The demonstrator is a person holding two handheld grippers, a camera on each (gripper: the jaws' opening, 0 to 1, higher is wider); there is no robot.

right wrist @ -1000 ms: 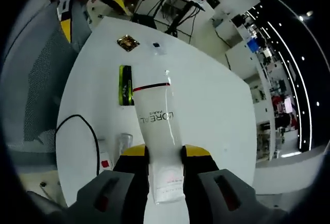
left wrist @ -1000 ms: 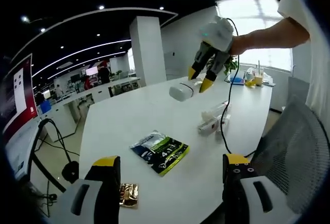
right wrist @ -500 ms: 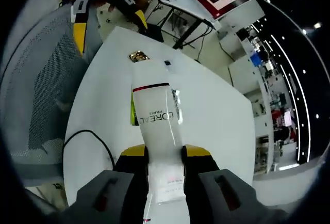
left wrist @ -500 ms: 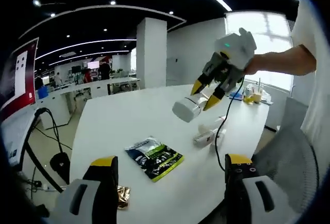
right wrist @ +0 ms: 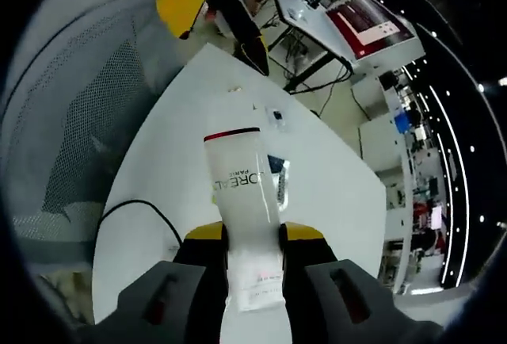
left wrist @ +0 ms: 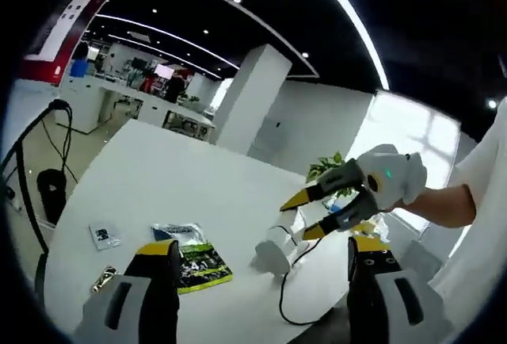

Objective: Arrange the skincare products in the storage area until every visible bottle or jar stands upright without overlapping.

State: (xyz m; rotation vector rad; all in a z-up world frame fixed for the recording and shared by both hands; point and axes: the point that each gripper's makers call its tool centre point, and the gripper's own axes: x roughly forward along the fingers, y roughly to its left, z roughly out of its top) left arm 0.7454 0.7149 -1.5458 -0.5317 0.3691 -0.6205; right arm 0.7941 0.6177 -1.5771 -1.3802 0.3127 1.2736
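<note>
Bare white table (left wrist: pixel 166 177) lies open beyond the green sachet (left wrist: pixel 194 257) and black cable (left wrist: pixel 287 304).

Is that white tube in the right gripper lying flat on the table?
No, the right gripper has its jaws closed on the white tube, holding it above the white table.

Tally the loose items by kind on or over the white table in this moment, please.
White tube in the right claw: 1
Green-black sachet: 1
Small white packet: 1
Small gold packet: 1
Black cable: 1
Total: 5
</note>
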